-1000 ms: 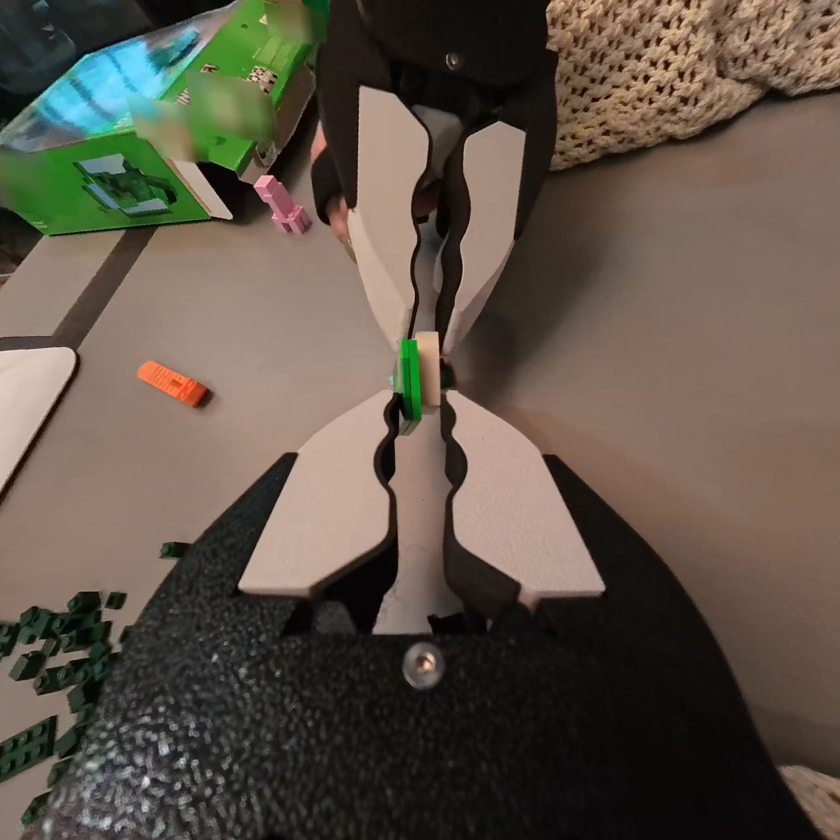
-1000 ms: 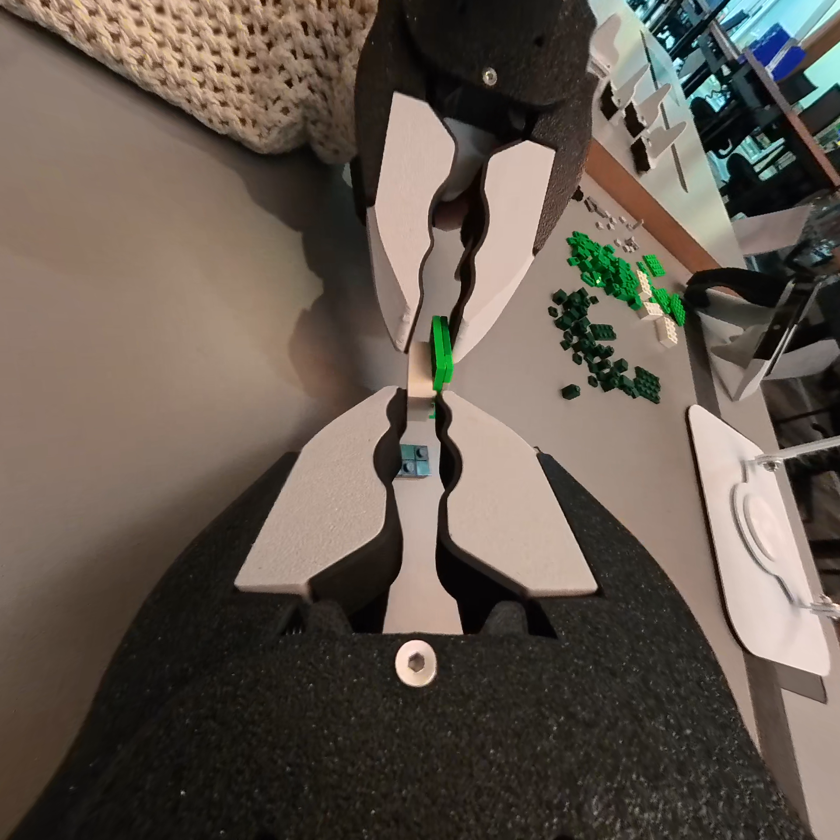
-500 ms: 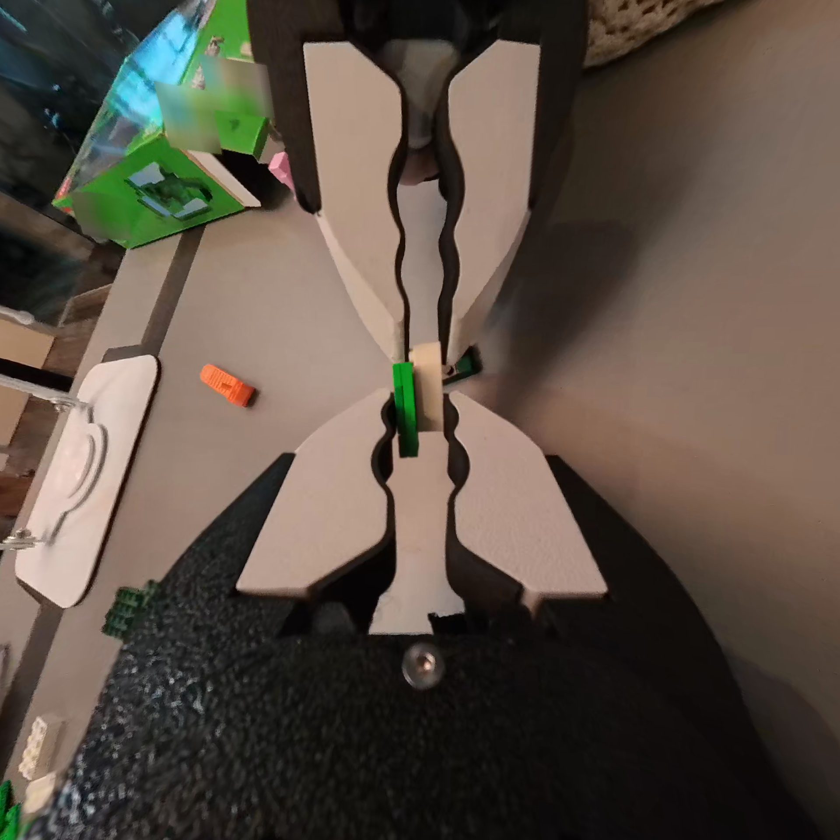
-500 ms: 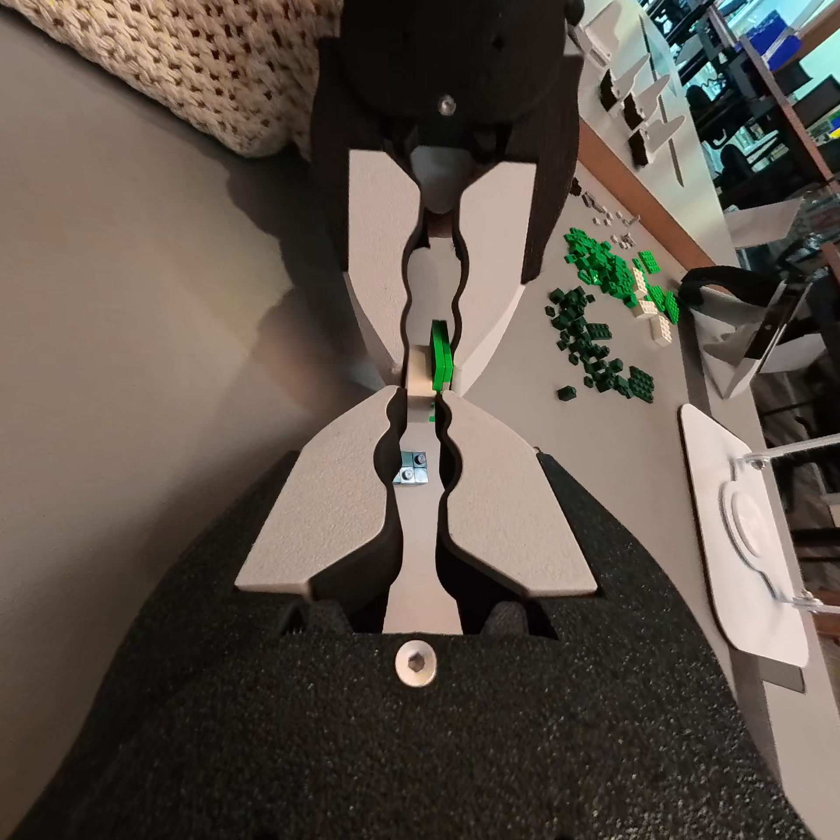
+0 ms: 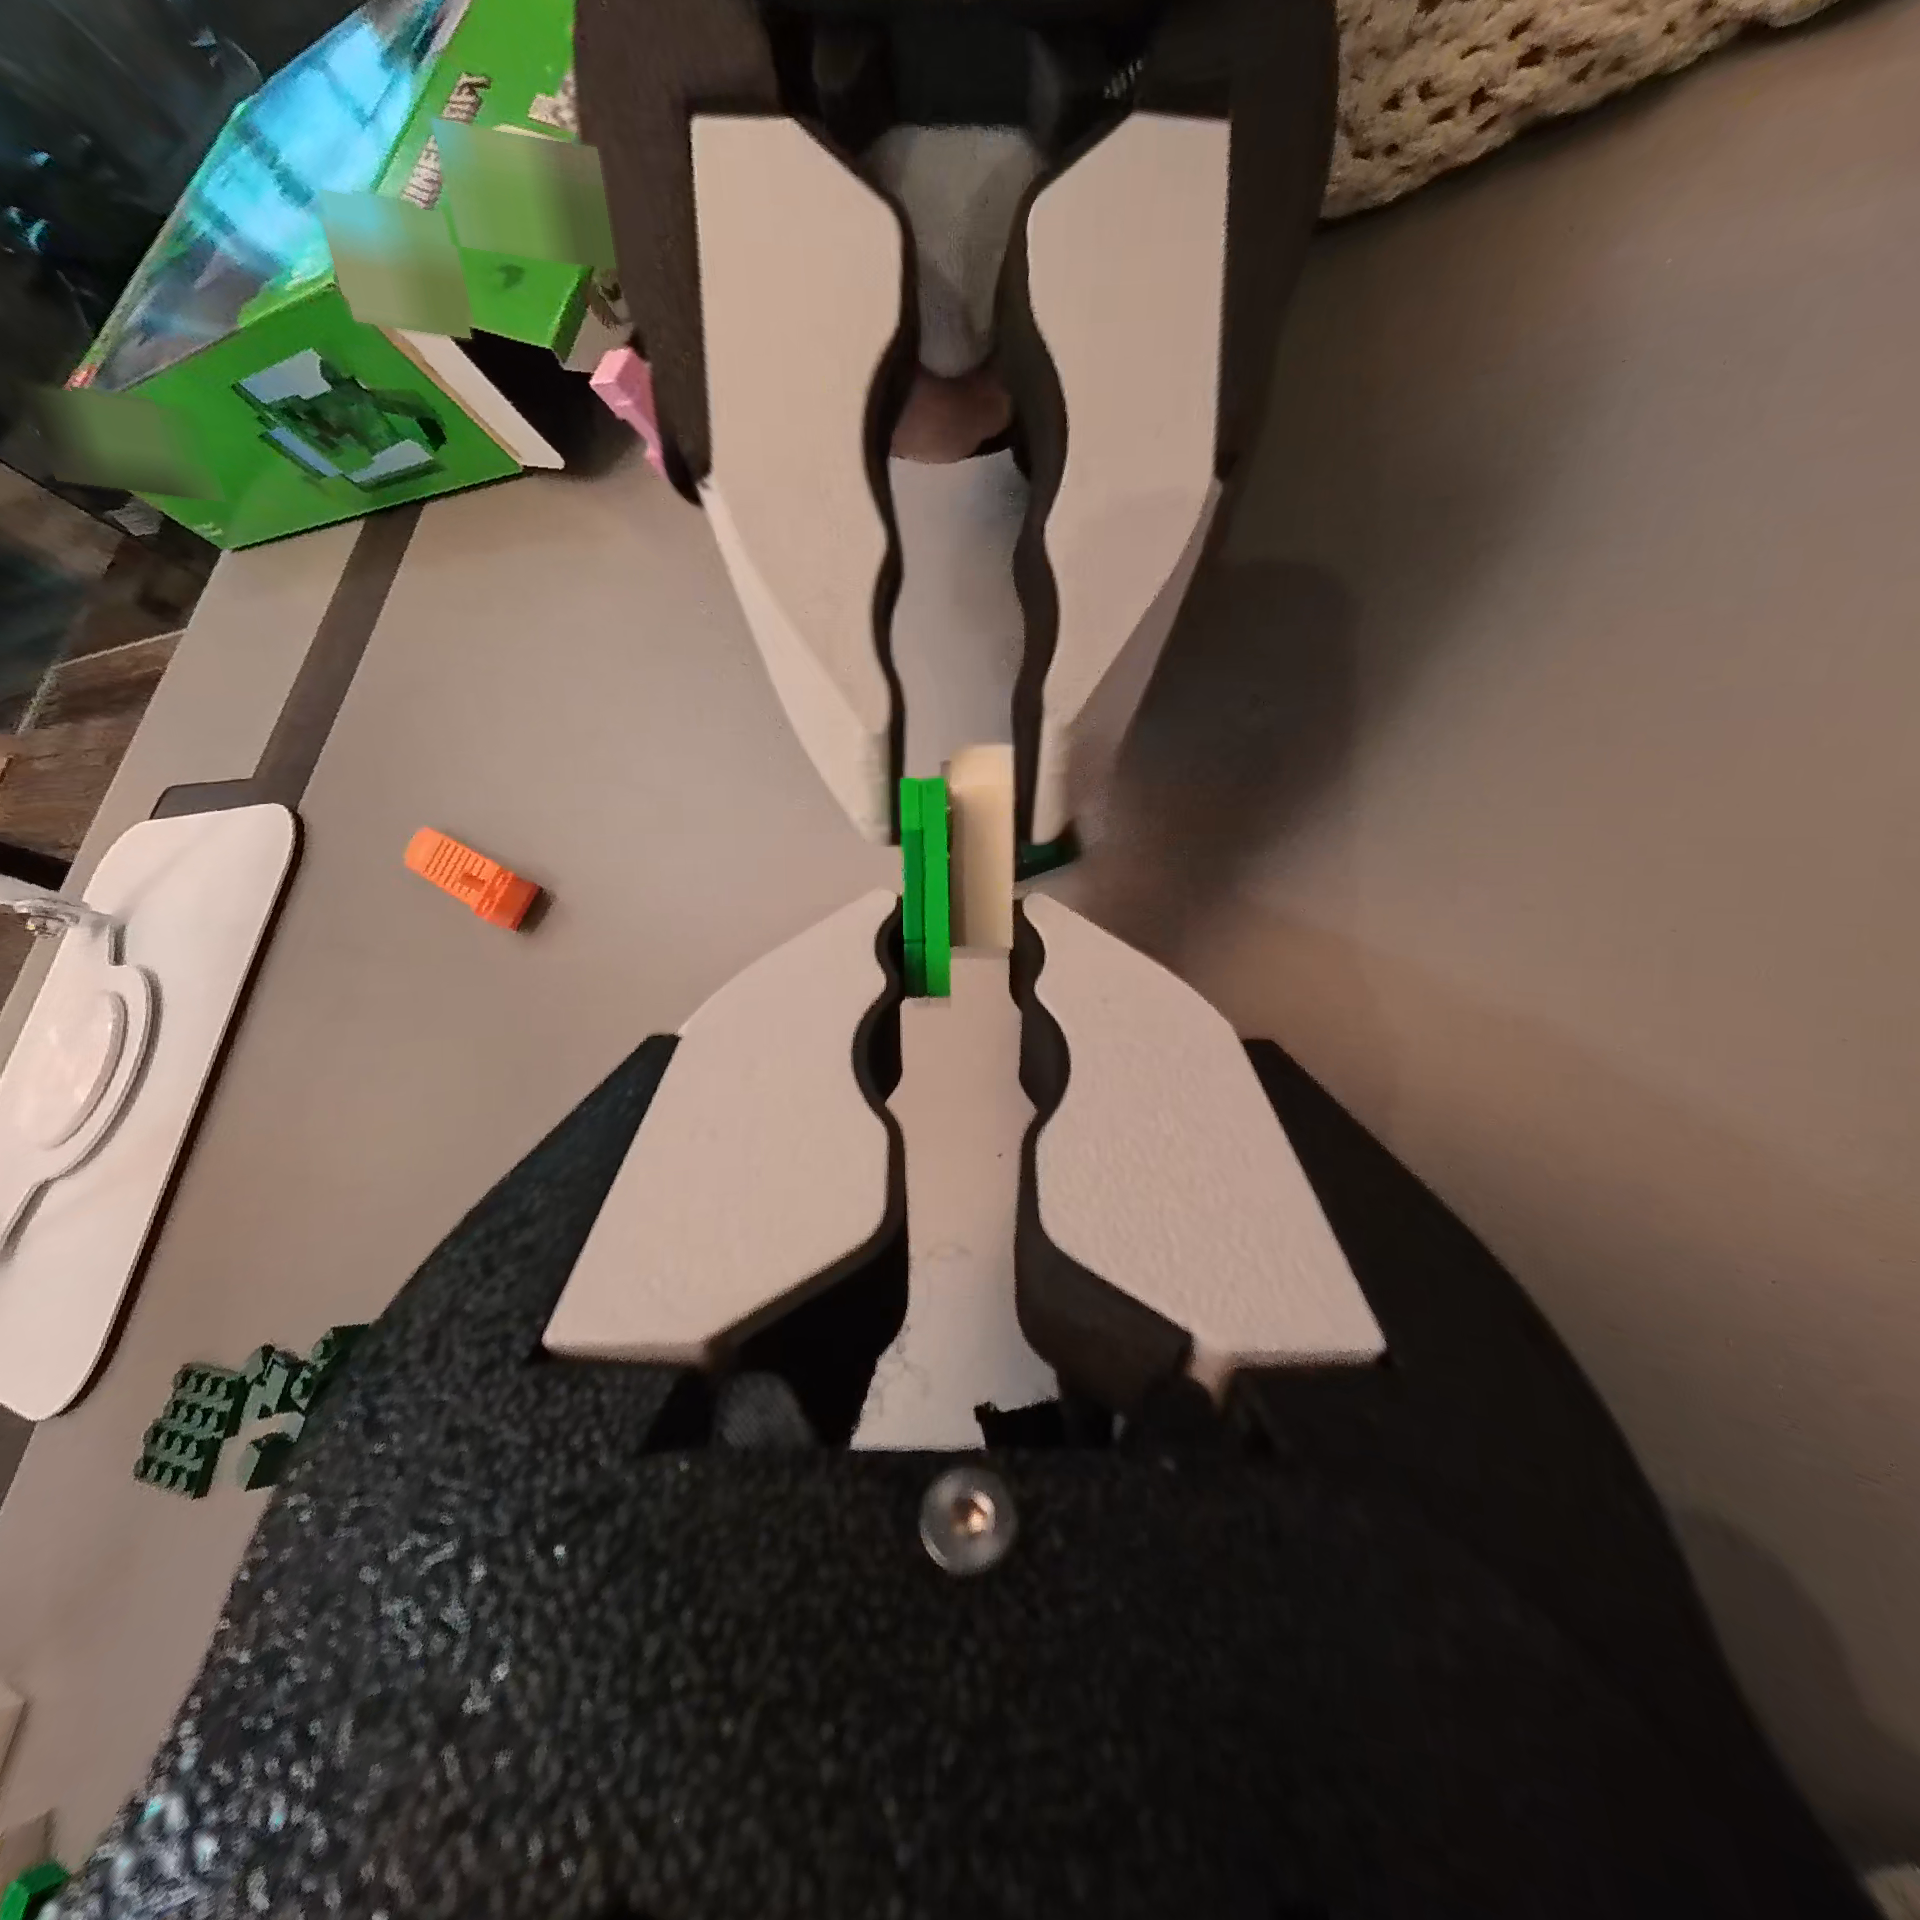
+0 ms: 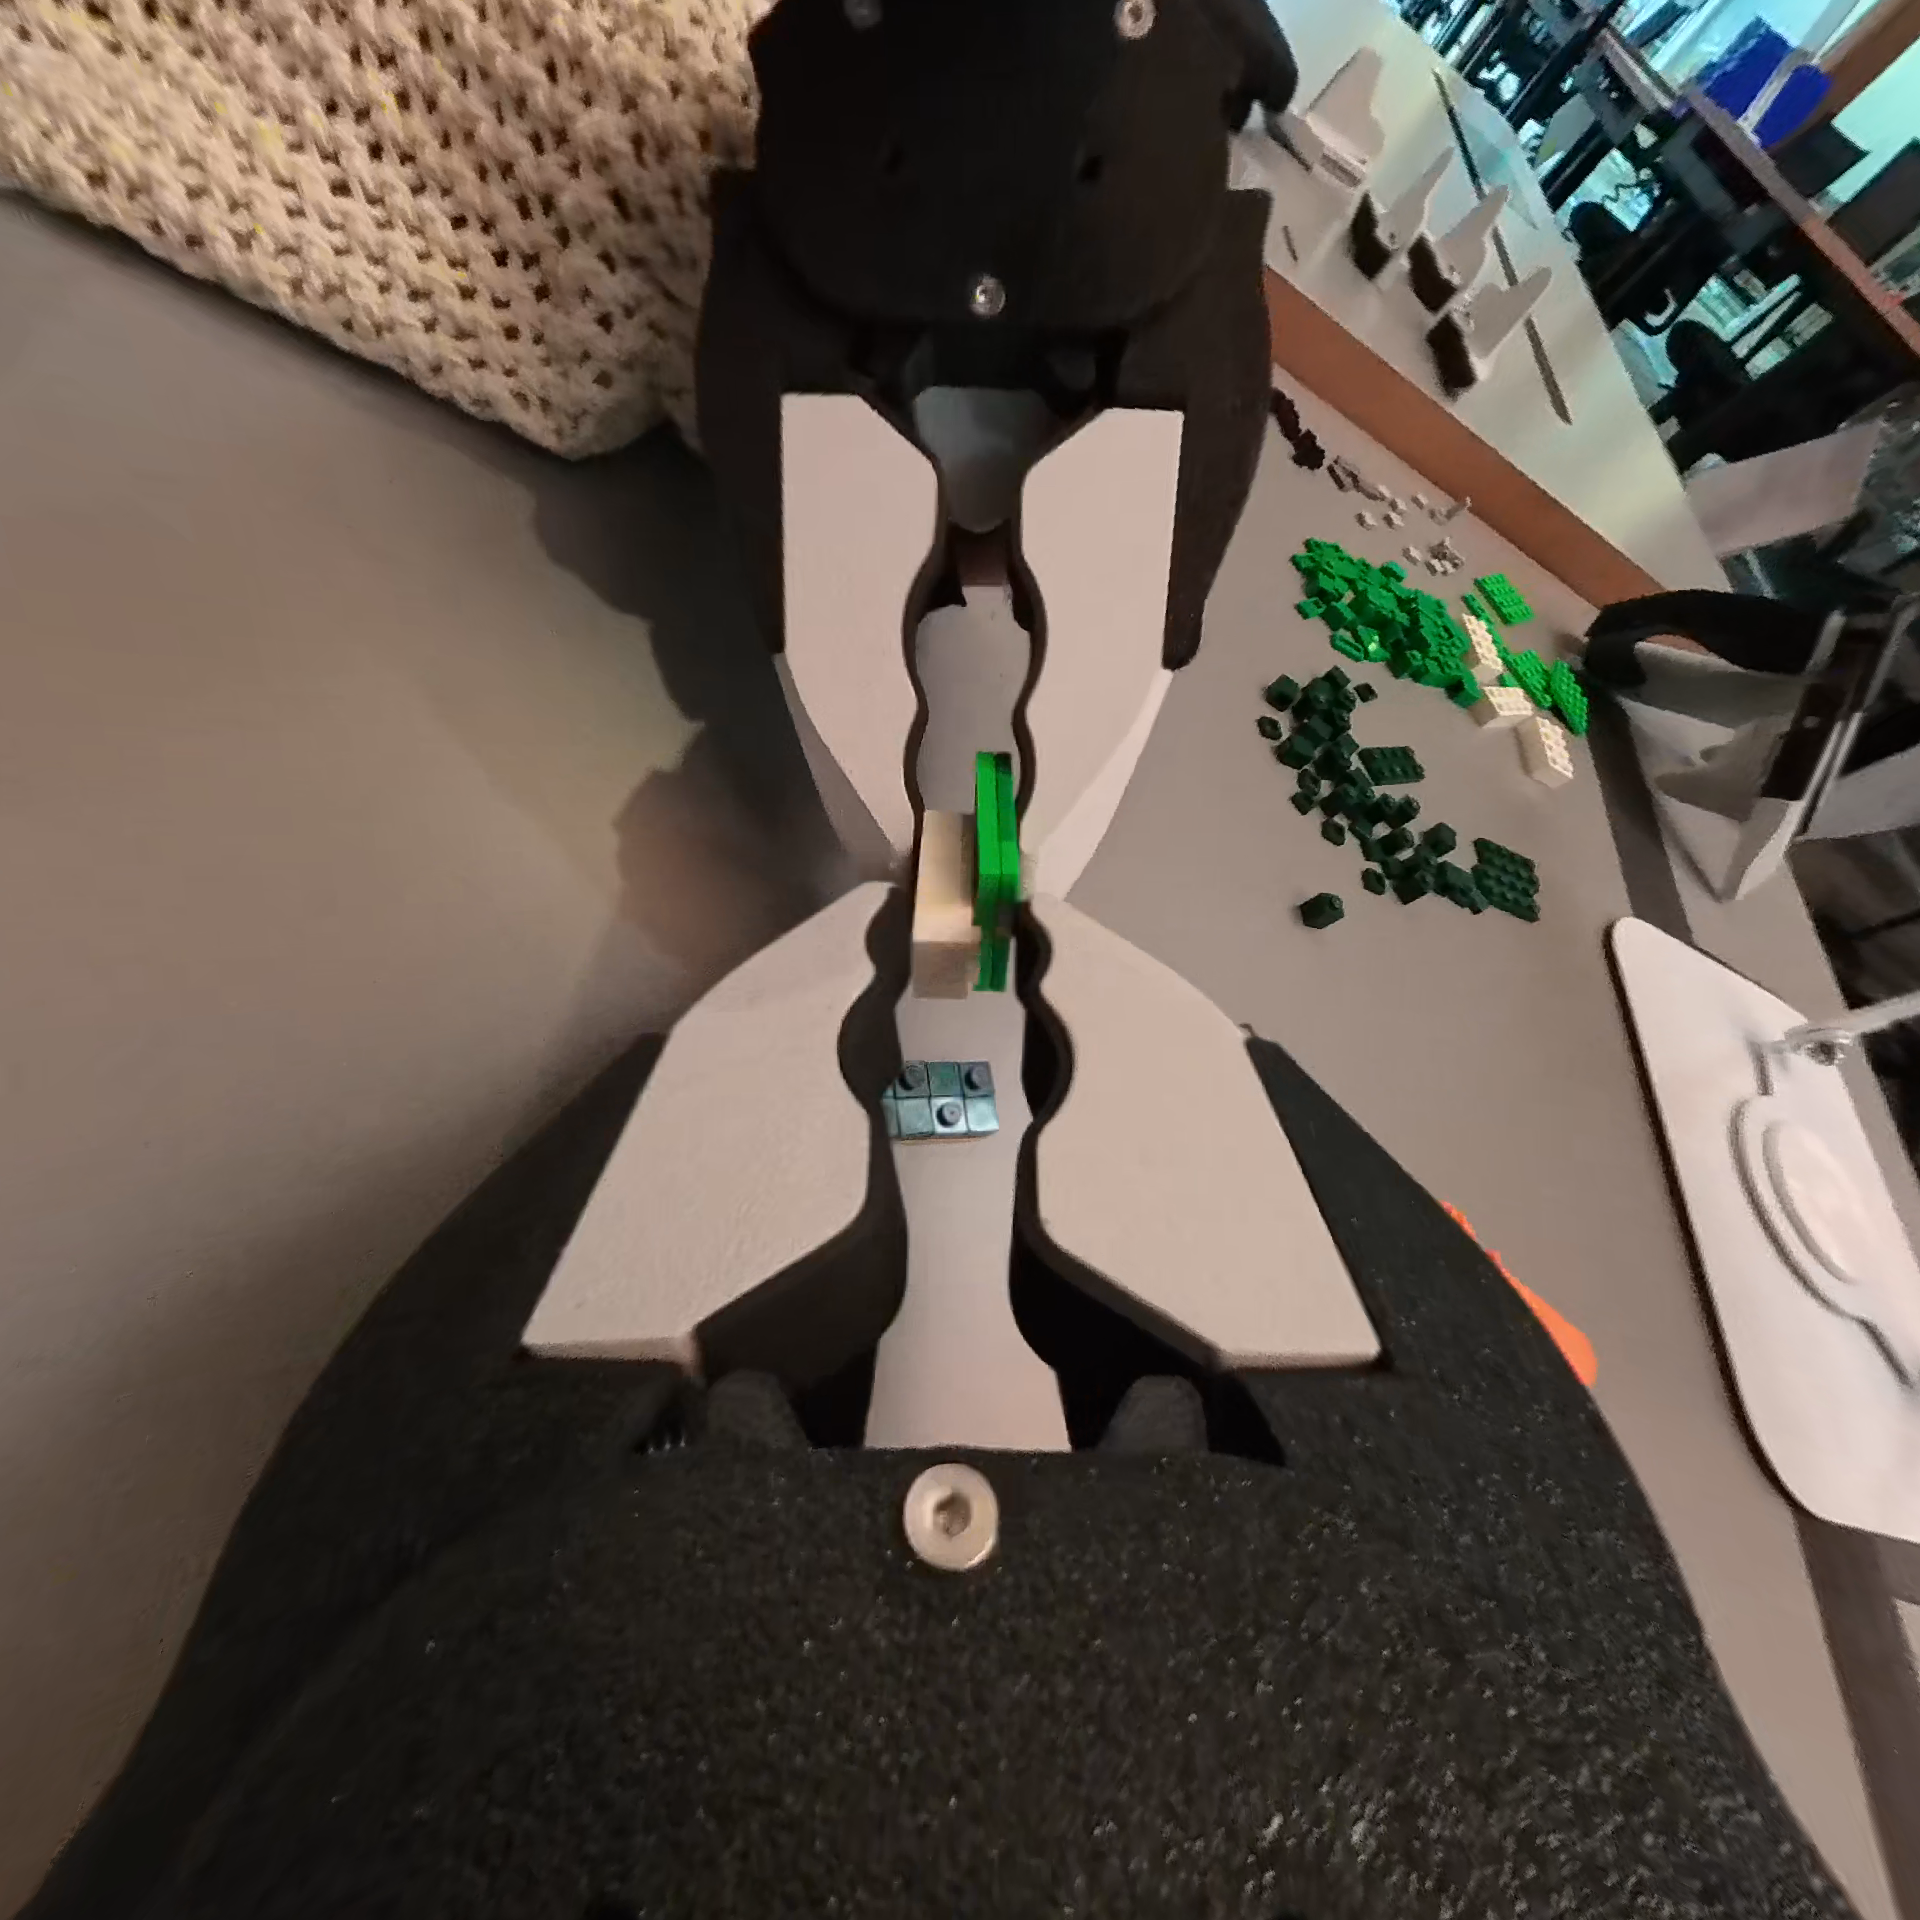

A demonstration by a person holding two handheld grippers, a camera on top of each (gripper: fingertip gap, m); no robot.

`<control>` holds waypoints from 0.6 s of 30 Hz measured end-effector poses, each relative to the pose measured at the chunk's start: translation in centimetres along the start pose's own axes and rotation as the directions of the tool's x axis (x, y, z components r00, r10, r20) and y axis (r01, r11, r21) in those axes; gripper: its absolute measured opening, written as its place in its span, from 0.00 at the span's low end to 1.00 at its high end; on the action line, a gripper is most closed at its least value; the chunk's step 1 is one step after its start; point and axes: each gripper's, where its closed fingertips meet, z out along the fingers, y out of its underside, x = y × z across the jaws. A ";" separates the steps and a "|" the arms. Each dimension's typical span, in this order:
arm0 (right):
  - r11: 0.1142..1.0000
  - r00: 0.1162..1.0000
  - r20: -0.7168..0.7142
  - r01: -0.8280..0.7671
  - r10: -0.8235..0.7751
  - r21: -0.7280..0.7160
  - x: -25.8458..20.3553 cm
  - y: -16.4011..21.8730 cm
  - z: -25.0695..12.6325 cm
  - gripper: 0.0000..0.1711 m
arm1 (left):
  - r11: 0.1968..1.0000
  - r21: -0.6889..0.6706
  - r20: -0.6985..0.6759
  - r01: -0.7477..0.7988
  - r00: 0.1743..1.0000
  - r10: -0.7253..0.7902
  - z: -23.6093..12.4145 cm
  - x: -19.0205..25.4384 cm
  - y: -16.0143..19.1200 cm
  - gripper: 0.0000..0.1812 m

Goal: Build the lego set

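Note:
My two grippers meet tip to tip above the grey table. Between them is a small build: bright green plates pressed flat against a cream brick. My left gripper is shut on it from below in the left wrist view. My right gripper is shut on it from the far side. The right wrist view shows the same green plates and cream brick in my right gripper, with the left gripper opposite. A small teal-grey studded piece lies on the table beneath.
A green set box, a pink figure and an orange separator tool lie to the left. Piles of bright green, dark green and white bricks lie to the right. A white pad and a knitted cloth lie at the edges. Both grippers' tips are close together, under 4 cm apart. The small teal-grey studded piece sits 4 cm or so from the ends of my left fingers.
Both grippers have stayed shut on the build and have drawn closer together and turned in line. The build now sits deeper between the right gripper's fingers.

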 end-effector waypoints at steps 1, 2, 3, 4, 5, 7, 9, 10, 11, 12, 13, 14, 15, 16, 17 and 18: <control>1.000 1.000 -0.006 0.010 -0.010 -0.005 0.0 0.1 0.0 0.11 | 1.000 -0.001 0.000 0.000 1.000 0.000 0.0 0.0 0.0 0.10; 1.000 1.000 -0.006 0.006 -0.006 -0.010 0.0 0.1 0.1 0.11 | 1.000 0.001 -0.002 0.004 1.000 -0.004 0.0 0.0 0.0 0.10; 1.000 1.000 -0.001 -0.004 0.004 -0.009 0.0 0.1 0.1 0.10 | 1.000 0.007 -0.004 0.007 1.000 -0.007 -0.1 0.0 -0.1 0.09; 1.000 1.000 0.003 -0.011 0.011 -0.001 0.0 0.1 0.0 0.10 | 1.000 0.015 -0.007 0.009 1.000 -0.008 -0.1 0.0 -0.2 0.09; 1.000 1.000 0.005 -0.016 0.016 0.007 0.0 0.0 0.0 0.10 | 1.000 0.022 -0.011 0.012 1.000 -0.012 -0.2 0.0 -0.3 0.09; 1.000 1.000 0.006 -0.019 0.018 0.010 0.0 0.0 -0.1 0.10 | 1.000 0.027 -0.013 0.015 1.000 -0.015 -0.2 0.0 -0.3 0.09; 1.000 1.000 0.008 -0.018 0.018 0.001 -0.1 0.1 0.0 0.12 | 1.000 0.026 -0.020 0.012 1.000 -0.012 -0.2 0.2 -0.3 0.09; 1.000 1.000 0.016 -0.020 0.021 -0.007 -0.2 0.3 0.1 0.12 | 1.000 0.027 -0.026 0.013 1.000 -0.012 -0.1 0.3 -0.3 0.09; 1.000 1.000 0.021 -0.021 0.021 -0.011 -0.3 0.3 0.2 0.11 | 1.000 0.024 -0.026 0.013 1.000 -0.012 -0.1 0.3 -0.3 0.10; 1.000 1.000 0.020 -0.023 0.023 -0.016 -0.2 0.4 0.2 0.11 | 1.000 0.021 -0.022 0.011 1.000 -0.011 -0.1 0.2 -0.2 0.10; 0.999 0.999 0.034 -0.033 0.033 -0.023 -0.3 0.5 0.2 0.10 | 1.000 0.020 -0.024 0.015 1.000 -0.014 -0.1 0.2 -0.2 0.10; 0.999 0.999 0.038 -0.038 0.039 -0.024 -0.3 0.4 0.2 0.10 | 0.999 0.027 -0.024 0.021 1.000 -0.020 -0.1 0.2 -0.2 0.10; 0.999 0.999 0.037 -0.031 0.032 -0.017 -0.2 0.3 0.1 0.10 | 0.999 0.039 -0.026 0.025 0.999 -0.024 -0.1 0.2 -0.4 0.10; 1.000 0.999 0.035 -0.025 0.026 -0.013 -0.2 0.2 0.0 0.10 | 0.998 0.047 -0.030 0.029 0.999 -0.028 -0.2 0.2 -0.5 0.10; 1.000 0.999 0.037 -0.026 0.026 -0.016 -0.3 0.3 0.0 0.10 | 0.998 0.048 -0.033 0.030 0.999 -0.029 -0.2 0.3 -0.5 0.10; 1.000 0.999 0.031 -0.021 0.021 -0.022 -0.2 0.3 0.0 0.10 | 0.999 0.047 -0.033 0.029 0.999 -0.027 -0.1 0.3 -0.5 0.10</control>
